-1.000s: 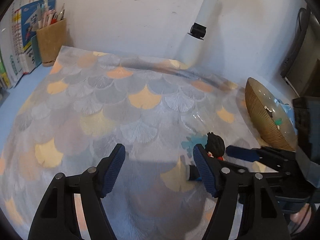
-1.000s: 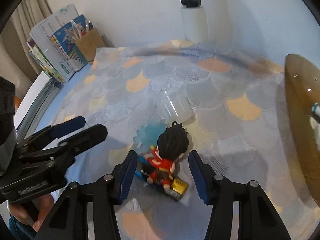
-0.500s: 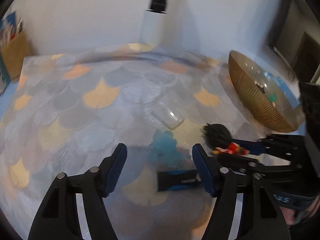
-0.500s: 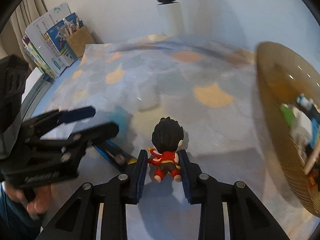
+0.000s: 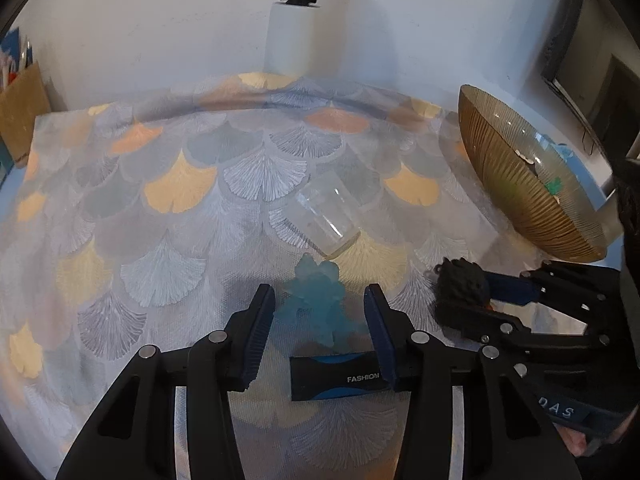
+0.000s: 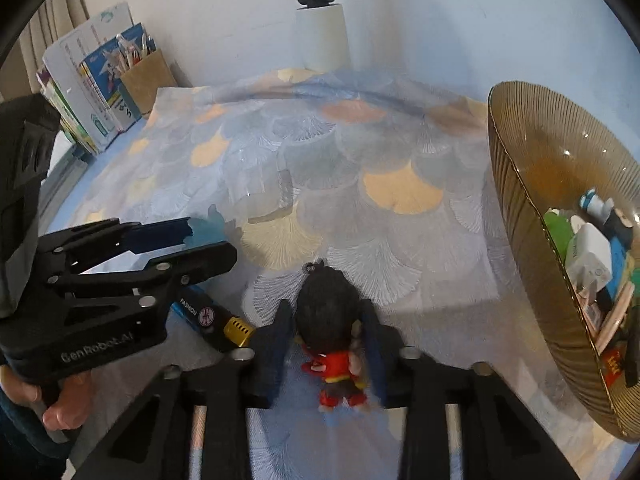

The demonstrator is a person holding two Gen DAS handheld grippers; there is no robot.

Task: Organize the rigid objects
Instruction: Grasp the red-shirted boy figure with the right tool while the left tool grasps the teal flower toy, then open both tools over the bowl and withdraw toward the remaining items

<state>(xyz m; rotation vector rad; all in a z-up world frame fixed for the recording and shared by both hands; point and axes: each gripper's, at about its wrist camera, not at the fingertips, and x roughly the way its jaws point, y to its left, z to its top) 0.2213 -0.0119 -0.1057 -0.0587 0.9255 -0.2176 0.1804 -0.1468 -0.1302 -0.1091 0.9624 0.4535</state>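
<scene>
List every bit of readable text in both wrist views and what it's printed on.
"FASHION": on the black-and-blue lighter on the mat.
"GenRobot.AI": on the left claw body, right wrist view.
"DAS", cut off: on the right claw body, left wrist view.
Books by the wall and packets in the bowl: print too small to read.

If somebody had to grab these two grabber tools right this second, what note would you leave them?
Right gripper: jaws shut on the red-suited figurine, ready to carry.
Left gripper: jaws have just been closing around the frosted blue toy, pads not yet touching it. The black-and-blue "FASHION" lighter lies just below it.
The clear plastic cup lies on its side mid-cloth.
Done: several small things already sit in the amber ribbed bowl.
Left: figurine, blue toy, lighter, maybe the cup, probably to the bowl.
</scene>
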